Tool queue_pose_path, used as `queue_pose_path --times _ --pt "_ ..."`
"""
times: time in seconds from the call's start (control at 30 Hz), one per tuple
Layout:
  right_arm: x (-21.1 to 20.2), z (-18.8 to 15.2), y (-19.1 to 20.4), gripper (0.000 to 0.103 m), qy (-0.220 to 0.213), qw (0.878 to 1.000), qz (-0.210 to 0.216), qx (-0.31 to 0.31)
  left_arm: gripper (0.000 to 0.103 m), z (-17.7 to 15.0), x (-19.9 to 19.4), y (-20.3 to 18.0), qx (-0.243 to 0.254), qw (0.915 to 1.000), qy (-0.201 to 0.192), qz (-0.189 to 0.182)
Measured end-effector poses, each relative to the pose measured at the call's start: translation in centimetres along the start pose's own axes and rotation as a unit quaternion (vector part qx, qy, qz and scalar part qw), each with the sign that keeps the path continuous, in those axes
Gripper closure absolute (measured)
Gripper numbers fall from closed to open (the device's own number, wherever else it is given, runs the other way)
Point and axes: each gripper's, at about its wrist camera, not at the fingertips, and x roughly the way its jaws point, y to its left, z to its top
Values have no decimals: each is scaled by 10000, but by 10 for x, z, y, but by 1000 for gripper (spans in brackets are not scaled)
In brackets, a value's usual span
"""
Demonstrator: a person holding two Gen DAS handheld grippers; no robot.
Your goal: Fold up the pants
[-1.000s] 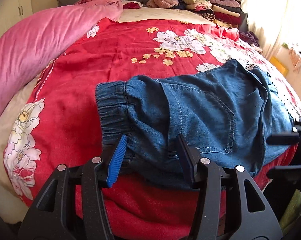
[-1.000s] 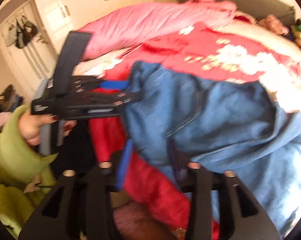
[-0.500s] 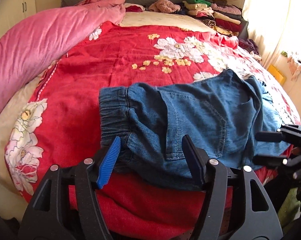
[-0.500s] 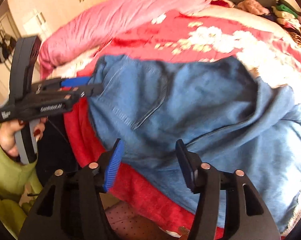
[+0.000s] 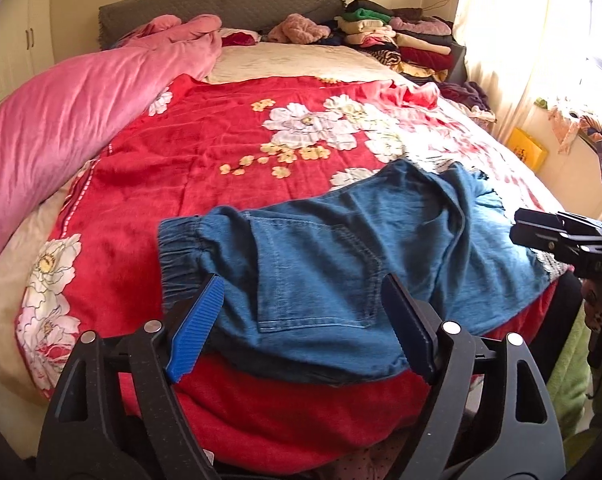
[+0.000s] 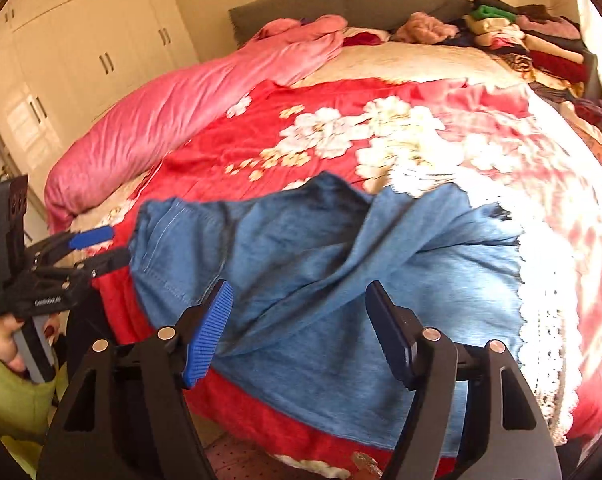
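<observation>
Blue denim pants (image 5: 341, 264) lie folded across the near edge of the bed, elastic waistband at the left and back pocket facing up. They also show in the right wrist view (image 6: 333, 264), with the legs spreading to the right. My left gripper (image 5: 301, 320) is open and empty, just above the near edge of the pants by the pocket. My right gripper (image 6: 297, 320) is open and empty, just short of the leg part. Each gripper shows in the other's view: the right one (image 5: 557, 236) and the left one (image 6: 89, 248).
A red floral blanket (image 5: 205, 184) covers the bed. A long pink quilt roll (image 5: 69, 120) lies along its left side. Folded clothes (image 5: 393, 36) are stacked at the headboard's right. White wardrobes (image 6: 81, 64) stand at the left. A bright curtained window (image 5: 541, 40) is at the right.
Both grippers have let go of the pants, opened and drawn back toward the bed's near edge. The pants have settled flat on the blanket.
</observation>
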Motion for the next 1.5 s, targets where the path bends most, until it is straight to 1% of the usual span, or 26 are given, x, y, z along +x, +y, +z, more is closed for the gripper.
queue_pose_path --times 0.03,0.07,0.37,0.4,0.57,0.6,0.67,0.73,0.8,0.93,1.0,1.03,1.1,1.17,1.2,1.23,1.37,1.4,1.47,1.5 --pt "-3 1 -3 28 -50 10000 -48 41 29 1 0 -3 17 10000 8 -51" --pt "-6 2 -6 27 -104 9999 -96 79 28 1 1 -7 35 9999 22 -110" --pt "-20 10 -37 27 -371 9978 -399 390 28 -1 16 -43 236 9976 210 -621" --pt "-22 12 -40 27 -397 9975 -422 411 28 -1 19 -48 254 9966 246 -741" --pt "-21 26 -54 27 -497 9962 -579 415 28 -4 38 -71 426 9916 488 -1118" --pt "-17 29 -56 27 -476 9962 -604 416 29 -5 41 -75 457 9905 538 -1179" --pt "-11 34 -59 27 -432 9963 -622 414 38 -8 51 -85 492 9868 678 -1388" --pt "-1 40 -62 27 -349 9967 -624 387 49 -10 61 -91 474 9834 816 -1550" --pt "10 46 -63 27 -274 9972 -623 322 55 -12 74 -99 453 9798 991 -1678" --pt "42 66 -68 27 -34 9979 -609 240 54 -13 93 -108 464 9781 1136 -1679" --pt "59 76 -68 27 98 9980 -584 217 51 -11 102 -110 347 9778 1163 -1707" --pt "70 83 -67 27 166 9983 -533 181 51 -10 106 -111 321 9775 1189 -1714" --pt "91 93 -64 27 320 9973 -658 93 51 -6 108 -115 340 9777 1149 -1726" --pt "115 102 -64 27 515 9953 -824 -6 60 -4 109 -120 357 9770 1118 -1781" --pt "126 105 -65 27 615 9936 -950 -24 66 -3 109 -122 362 9764 1101 -1822" --pt "138 109 -67 29 729 9921 -1018 -16 68 -2 109 -124 373 9761 1086 -1844" --pt "175 113 -75 39 1022 9869 -1244 86 68 -5 108 -131 453 9752 1083 -1877" --pt "182 113 -77 44 1077 9852 -1332 65 68 -6 108 -132 493 9753 1081 -1861" --pt "192 112 -82 58 1123 9823 -1501 4 68 -7 107 -131 506 9749 1077 -1881" --pt "192 113 -86 73 1090 9825 -1513 12 68 -8 107 -130 499 9750 1071 -1884"
